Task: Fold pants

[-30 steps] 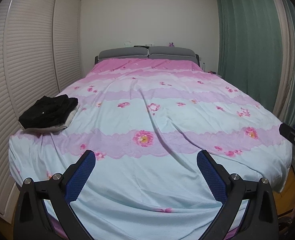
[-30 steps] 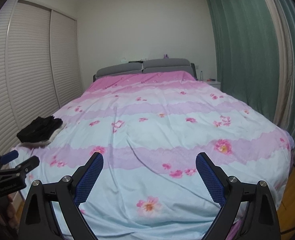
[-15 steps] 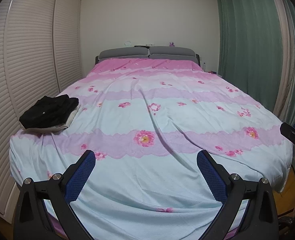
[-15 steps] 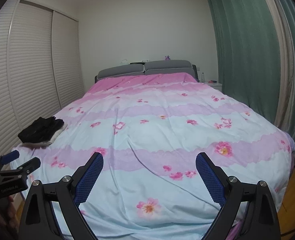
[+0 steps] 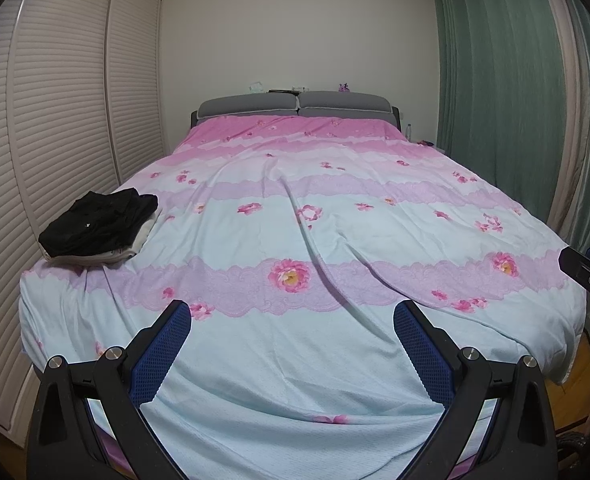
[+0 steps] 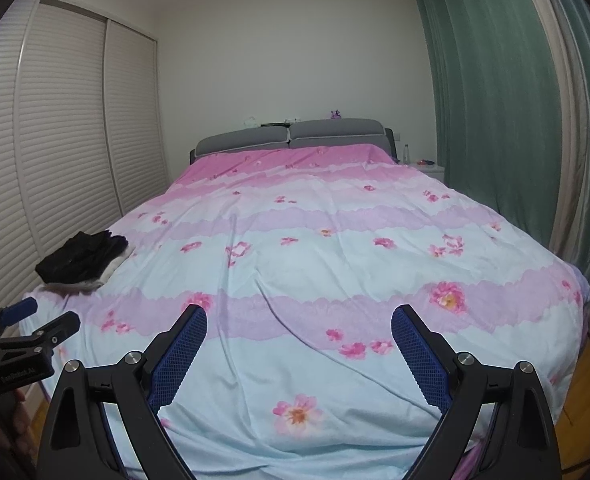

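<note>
The left tongs [image 5: 291, 354] and the right tongs [image 6: 299, 354] are both held wide apart over the near end of the bed [image 5: 295, 384], with nothing between their blue pads, and they touch no clothes. Farther up, well away from both tongs, the black pants [image 5: 95, 222] lie bunched on top of some pale folded cloth [image 5: 143, 236] at the left edge of the flowery bed cover, close to the slatted closet doors [image 5: 55, 120]. There is small writing on the side of the left tongs in the right view, but it is too blurry to read.
</note>
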### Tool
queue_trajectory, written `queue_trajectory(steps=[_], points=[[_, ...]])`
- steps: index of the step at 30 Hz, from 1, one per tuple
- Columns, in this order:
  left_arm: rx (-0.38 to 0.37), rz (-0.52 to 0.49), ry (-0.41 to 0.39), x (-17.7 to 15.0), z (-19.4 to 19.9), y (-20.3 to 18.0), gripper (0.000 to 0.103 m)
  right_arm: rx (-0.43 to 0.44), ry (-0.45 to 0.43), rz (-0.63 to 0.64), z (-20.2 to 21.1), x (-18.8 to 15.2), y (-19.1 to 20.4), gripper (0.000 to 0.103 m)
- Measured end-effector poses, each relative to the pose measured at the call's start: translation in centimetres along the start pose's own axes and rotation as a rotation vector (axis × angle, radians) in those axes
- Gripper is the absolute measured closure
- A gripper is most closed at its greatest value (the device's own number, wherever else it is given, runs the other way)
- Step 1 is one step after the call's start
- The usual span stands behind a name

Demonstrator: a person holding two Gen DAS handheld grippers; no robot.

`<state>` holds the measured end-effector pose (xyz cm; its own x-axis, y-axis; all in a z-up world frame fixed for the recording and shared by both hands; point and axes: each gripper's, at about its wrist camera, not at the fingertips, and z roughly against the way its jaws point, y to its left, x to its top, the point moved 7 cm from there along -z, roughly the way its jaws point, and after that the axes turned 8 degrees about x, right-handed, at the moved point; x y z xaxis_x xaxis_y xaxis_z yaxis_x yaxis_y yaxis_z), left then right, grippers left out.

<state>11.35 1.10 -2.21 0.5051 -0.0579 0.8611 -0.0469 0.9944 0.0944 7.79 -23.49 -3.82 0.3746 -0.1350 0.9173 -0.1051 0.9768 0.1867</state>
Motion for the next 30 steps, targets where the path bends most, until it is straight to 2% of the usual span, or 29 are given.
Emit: queue_trajectory(steps=[30], points=[[0.013, -0.010, 0.002, 0.03, -0.13, 0.17, 0.000, 0.003, 0.009, -0.001, -0.22, -0.40, -0.18, 0.008]])
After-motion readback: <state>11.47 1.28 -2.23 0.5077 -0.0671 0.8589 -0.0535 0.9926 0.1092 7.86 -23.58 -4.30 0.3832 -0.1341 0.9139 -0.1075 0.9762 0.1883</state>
